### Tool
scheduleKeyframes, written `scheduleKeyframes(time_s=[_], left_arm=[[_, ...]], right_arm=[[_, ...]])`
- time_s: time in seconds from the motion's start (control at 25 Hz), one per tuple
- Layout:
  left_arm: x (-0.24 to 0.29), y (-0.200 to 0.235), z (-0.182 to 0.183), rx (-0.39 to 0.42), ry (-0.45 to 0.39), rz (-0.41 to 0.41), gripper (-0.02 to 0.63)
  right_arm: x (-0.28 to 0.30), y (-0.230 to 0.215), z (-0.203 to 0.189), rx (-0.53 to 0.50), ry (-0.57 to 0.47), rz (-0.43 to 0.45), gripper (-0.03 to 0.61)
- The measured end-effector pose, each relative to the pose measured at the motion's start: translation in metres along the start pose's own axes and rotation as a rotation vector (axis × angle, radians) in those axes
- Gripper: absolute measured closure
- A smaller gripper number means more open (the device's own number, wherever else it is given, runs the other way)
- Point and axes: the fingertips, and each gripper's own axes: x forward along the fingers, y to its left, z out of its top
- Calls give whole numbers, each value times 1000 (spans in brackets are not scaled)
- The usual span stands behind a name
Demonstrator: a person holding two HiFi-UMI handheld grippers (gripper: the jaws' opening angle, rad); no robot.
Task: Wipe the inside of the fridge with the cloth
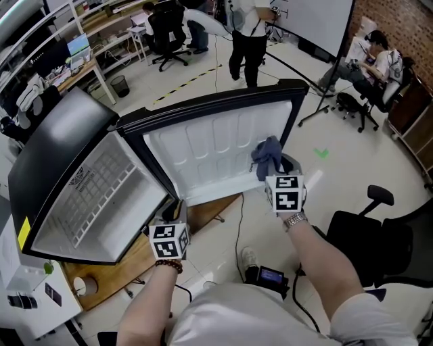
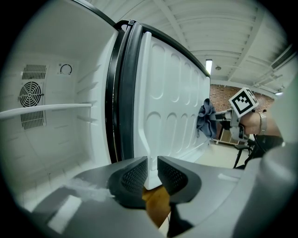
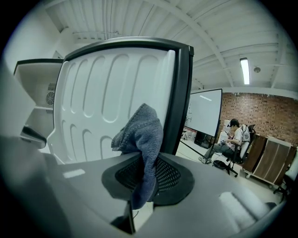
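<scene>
Open workshop-office with pale glossy floor [image 1: 203, 74] and white ribbed ceiling [image 3: 139, 18].
Brick wall [image 3: 265, 111] at the far side, whiteboard [image 1: 318, 20] beside it, lit strip lamp [image 3: 245, 70] overhead; desks [image 1: 71, 74] with monitors along the left, black office chair [image 1: 365, 233] at near right, wooden cabinet [image 3: 265, 155] by the brick.

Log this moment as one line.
right gripper: shut on cloth, held at fridge door inner panel | left gripper: jaws slightly apart at door's lower corner, grip unclear | door: open
</scene>
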Motion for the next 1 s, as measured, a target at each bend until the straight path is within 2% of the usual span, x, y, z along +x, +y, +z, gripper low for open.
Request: scheduleKeyframes(time_s=[0.32, 0.52, 0.72, 1.0], left_arm=[[0, -4, 0, -2, -3, 1, 554], [-3, -6, -3, -1, -2, -6, 554], [-10, 0, -10, 1, 2, -3, 554], [-32, 13, -24, -2, 13, 18, 554]], right_arm=[[-8, -15, -5, -8, -4, -13, 522], [-17, -1, 1, 20, -28, 20, 523], [-27, 57, 9, 25, -66, 129, 523], [-34, 179, 13, 5, -89, 348, 523]])
